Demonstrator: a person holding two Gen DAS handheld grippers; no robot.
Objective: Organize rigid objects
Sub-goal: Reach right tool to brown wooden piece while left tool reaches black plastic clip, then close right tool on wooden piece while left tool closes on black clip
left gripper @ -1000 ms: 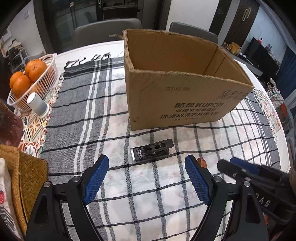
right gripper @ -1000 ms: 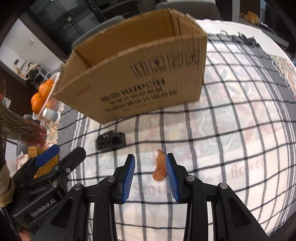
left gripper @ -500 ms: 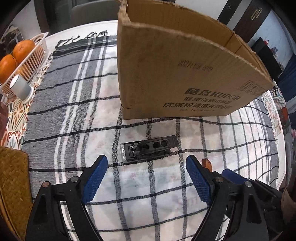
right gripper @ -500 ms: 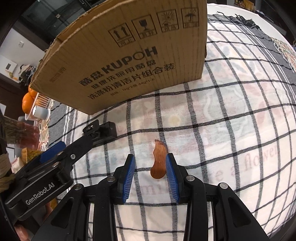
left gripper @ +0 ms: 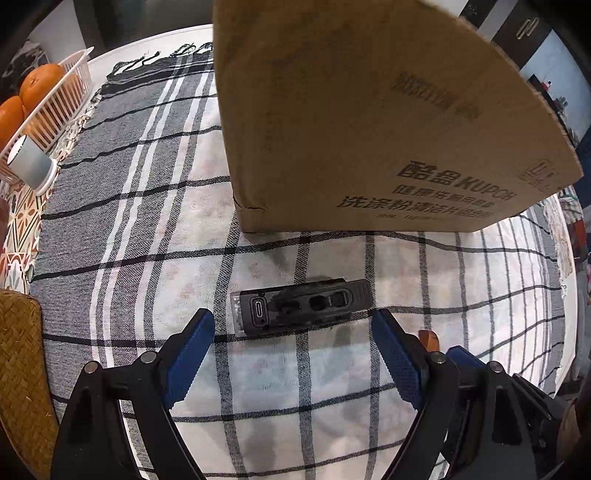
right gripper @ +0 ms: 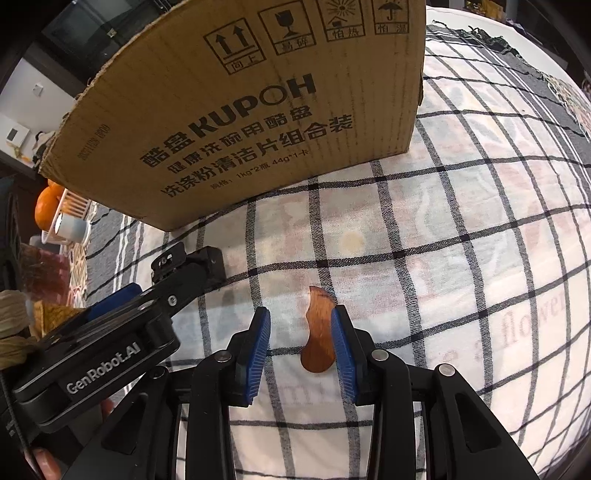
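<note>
While perhaps touching: wooden piece, right fingers.

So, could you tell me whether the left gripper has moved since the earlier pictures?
Yes: the left gripper has moved forward and down toward the black device; the cardboard box looms larger.

cardboard box reads "kupoh"; left gripper body reads "genrobot.ai"

I am in a home dining room. My round desk wears a fringed grey-and-white checked tablecloth, with a white plastic basket of oranges at its edge. A brown cardboard dishwasher-detergent box stands on it, and dark wooden doors show behind.
</note>
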